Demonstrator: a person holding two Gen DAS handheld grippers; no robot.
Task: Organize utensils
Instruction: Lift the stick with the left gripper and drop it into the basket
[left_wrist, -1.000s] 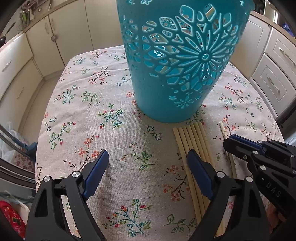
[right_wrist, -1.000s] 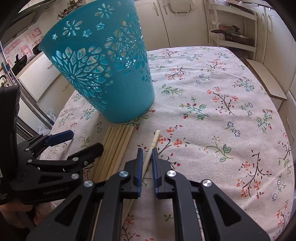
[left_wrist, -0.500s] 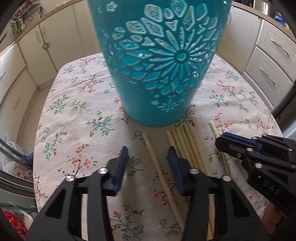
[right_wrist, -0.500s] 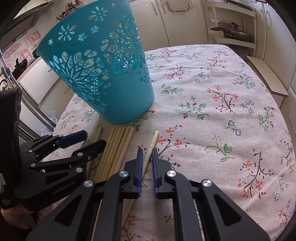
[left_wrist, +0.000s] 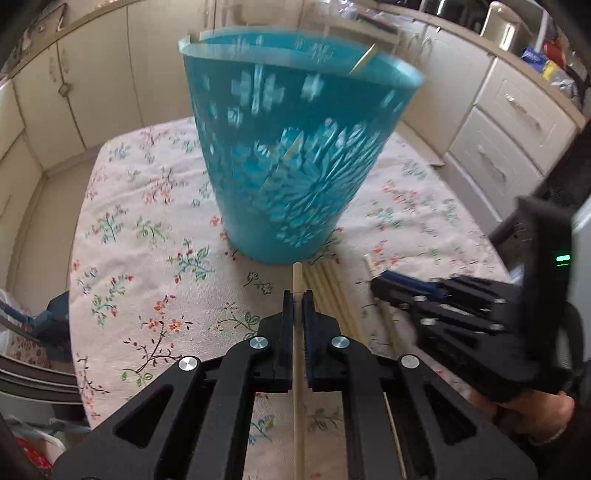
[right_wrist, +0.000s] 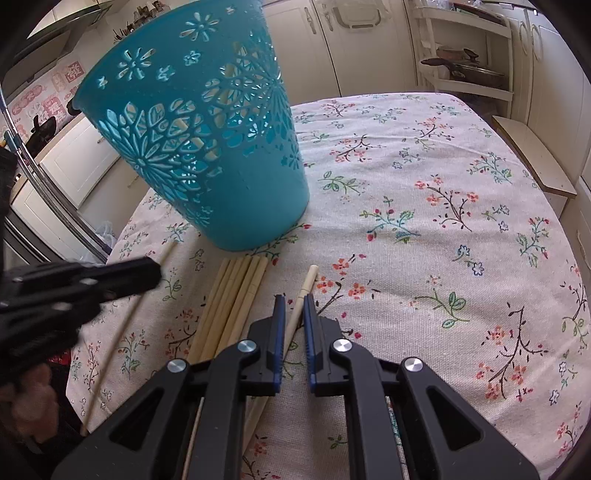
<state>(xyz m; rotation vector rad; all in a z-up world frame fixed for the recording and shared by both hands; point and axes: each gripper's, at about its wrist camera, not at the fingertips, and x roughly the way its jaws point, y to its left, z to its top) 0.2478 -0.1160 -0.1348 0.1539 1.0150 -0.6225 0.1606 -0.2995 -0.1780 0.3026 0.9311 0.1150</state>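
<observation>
A teal cut-out basket (left_wrist: 295, 166) (right_wrist: 207, 147) stands on the flowered tablecloth, and one stick tip (left_wrist: 364, 61) pokes over its rim. My left gripper (left_wrist: 297, 295) (right_wrist: 155, 271) has its jaws closing on a single pale chopstick (left_wrist: 297, 273) (right_wrist: 129, 325), pads pressed on it, its far end lifted off the cloth. A bundle of several chopsticks (left_wrist: 332, 291) (right_wrist: 236, 295) lies in front of the basket. To its right, my right gripper (right_wrist: 293, 306) (left_wrist: 384, 286) is shut on another chopstick (right_wrist: 308, 280) (left_wrist: 369, 264) that rests on the cloth.
The tablecloth (right_wrist: 424, 221) stretches bare to the right of the basket. Cream cabinets (left_wrist: 509, 122) and a shelf rack with pans (right_wrist: 465, 66) surround the table. A hand (left_wrist: 524, 410) holds the right gripper.
My left gripper went from wide open to shut on one chopstick it had separated from the bundle, then rose with it. The right gripper stayed still and shut.
</observation>
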